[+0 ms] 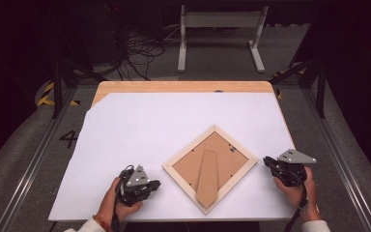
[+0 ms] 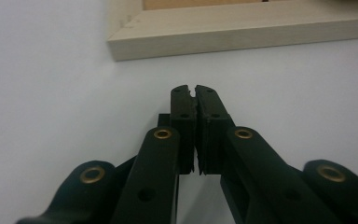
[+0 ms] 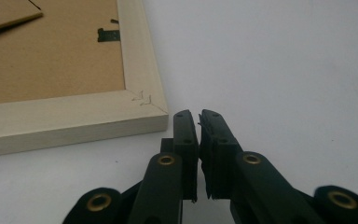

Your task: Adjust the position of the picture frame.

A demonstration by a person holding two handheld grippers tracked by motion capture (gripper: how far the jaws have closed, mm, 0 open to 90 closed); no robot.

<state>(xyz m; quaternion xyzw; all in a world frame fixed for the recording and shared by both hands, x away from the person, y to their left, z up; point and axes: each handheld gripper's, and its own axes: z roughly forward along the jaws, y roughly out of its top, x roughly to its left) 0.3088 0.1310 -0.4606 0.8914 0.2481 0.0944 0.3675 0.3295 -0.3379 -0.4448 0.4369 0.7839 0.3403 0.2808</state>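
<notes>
- Picture frame: in the high view it lies face down on the white sheet that covers the wooden table, turned like a diamond, near the person's edge and a little right of the middle. Its pale wood rim surrounds a brown backing board, and the brown stand flap runs down toward the nearest corner.
- In the same view the left gripper rests on the sheet just left of the frame, held in the person's left hand; its tips point toward the frame's lower left side without touching it.
- The right gripper sits just off the frame's right corner, held in the right hand, with a small gap to the wood.
- Left gripper view: the left gripper has its jaws pressed together with nothing between them. The picture frame's pale edge crosses the top of the view, apart from the tips, over bare white sheet.
- Right gripper view: the right gripper has its jaws closed, a thin slit between the tips, holding nothing. The picture frame's mitred corner lies just left of the tips, close but not touching. The brown backing and a small dark clip show farther up.
</notes>
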